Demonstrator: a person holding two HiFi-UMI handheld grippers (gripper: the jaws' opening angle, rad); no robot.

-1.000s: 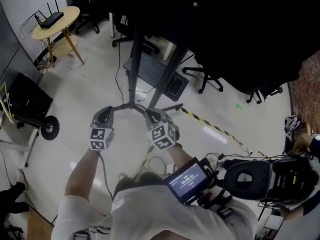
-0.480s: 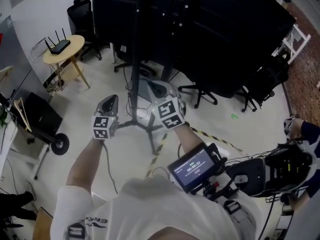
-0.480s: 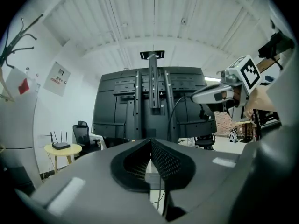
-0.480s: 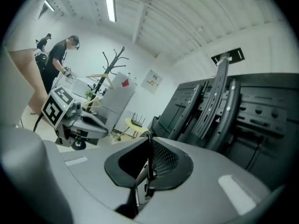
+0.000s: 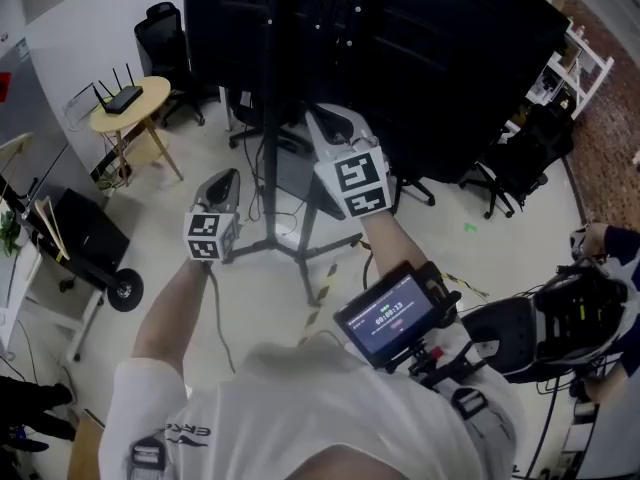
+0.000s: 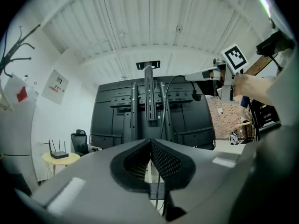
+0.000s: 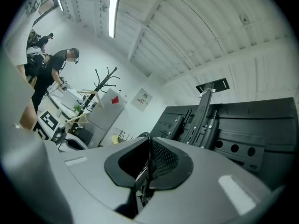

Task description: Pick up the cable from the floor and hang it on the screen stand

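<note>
Pale floor point(image 5: 190, 158) spreads below the black screen stand point(image 5: 272, 98), whose upright post rises just ahead of both hands. The right gripper point(image 7: 148, 146) is the higher one and nearer the post's top bracket. It is clamped on the thin black cable point(image 7: 148, 164), which runs upright through its jaws and hangs down beneath. The left gripper point(image 6: 150, 146), lower and beside it, is closed with nothing I can make out in it. As I judge it, the cable must go forward and over the bracket.

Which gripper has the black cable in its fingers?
The right gripper: a thin black cable runs between its closed fingers. The left gripper has its fingers shut together with nothing between them.
</note>
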